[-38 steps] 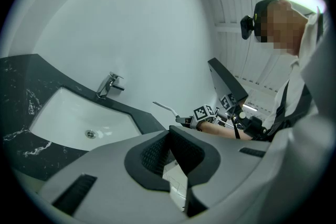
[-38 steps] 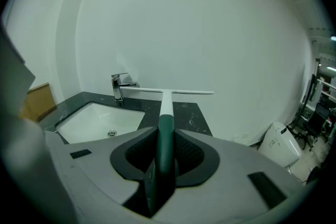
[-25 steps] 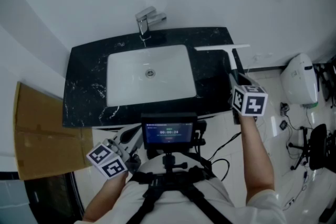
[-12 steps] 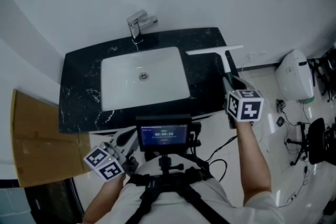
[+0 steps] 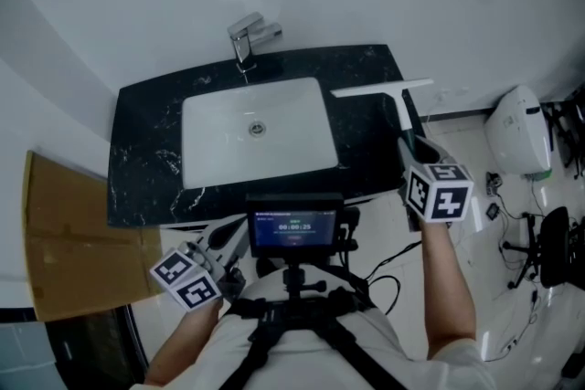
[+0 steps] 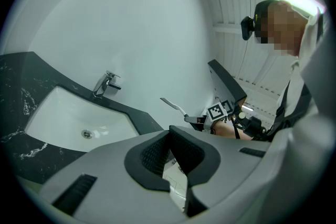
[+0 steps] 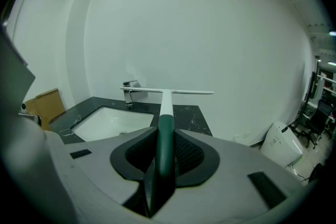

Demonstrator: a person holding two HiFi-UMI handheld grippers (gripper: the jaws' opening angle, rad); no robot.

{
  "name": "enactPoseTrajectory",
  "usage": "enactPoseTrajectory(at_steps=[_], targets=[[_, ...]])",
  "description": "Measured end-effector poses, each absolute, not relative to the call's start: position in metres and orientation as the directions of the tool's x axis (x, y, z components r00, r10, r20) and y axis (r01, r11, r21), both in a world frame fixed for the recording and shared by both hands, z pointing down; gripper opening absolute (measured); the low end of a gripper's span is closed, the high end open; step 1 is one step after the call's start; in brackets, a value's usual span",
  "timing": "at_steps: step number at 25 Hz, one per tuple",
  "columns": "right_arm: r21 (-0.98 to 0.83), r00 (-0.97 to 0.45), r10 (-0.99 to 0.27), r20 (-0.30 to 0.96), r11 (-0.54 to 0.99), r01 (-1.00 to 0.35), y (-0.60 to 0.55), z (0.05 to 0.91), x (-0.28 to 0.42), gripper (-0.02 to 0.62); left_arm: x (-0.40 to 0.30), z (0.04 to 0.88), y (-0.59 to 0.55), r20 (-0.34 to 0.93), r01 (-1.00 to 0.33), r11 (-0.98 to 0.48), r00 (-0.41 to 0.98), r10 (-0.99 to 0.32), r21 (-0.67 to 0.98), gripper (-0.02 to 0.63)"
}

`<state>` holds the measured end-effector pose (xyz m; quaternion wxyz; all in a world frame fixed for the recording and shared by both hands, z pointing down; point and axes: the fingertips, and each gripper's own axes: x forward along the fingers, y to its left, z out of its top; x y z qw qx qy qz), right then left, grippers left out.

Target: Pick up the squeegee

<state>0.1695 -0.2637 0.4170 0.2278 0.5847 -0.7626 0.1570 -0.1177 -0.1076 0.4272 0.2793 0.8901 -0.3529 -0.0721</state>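
Note:
The squeegee (image 5: 381,89) has a long white blade and a handle that goes from white to dark green. It hangs over the right end of the black counter (image 5: 146,169), blade toward the wall. My right gripper (image 5: 411,144) is shut on the green handle (image 7: 166,136), which runs straight out between the pads to the blade (image 7: 169,92). Low at the left, near the person's body, my left gripper (image 5: 218,251) points level. In the left gripper view the left gripper (image 6: 169,157) holds nothing and its pads seem to meet. That view also shows the squeegee (image 6: 173,106) from the side.
A white sink basin (image 5: 256,142) sits in the counter, with a chrome faucet (image 5: 249,36) behind it at the white wall. Cardboard (image 5: 64,242) leans at the left. A small screen (image 5: 294,230) rides on the chest rig. A white appliance (image 5: 519,137) and a chair (image 5: 553,251) stand on the floor at the right.
My right gripper has carried the squeegee slightly up and toward the counter's right edge. The left gripper has kept still.

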Motion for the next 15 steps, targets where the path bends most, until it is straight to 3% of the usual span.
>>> enactPoseTrajectory(at_steps=[15], targets=[[-0.017, -0.233, -0.831, 0.505, 0.260, -0.965, -0.233, 0.402, 0.168, 0.084, -0.119, 0.428, -0.109, 0.071, -0.589, -0.590, 0.738, -0.671, 0.552, -0.003]])
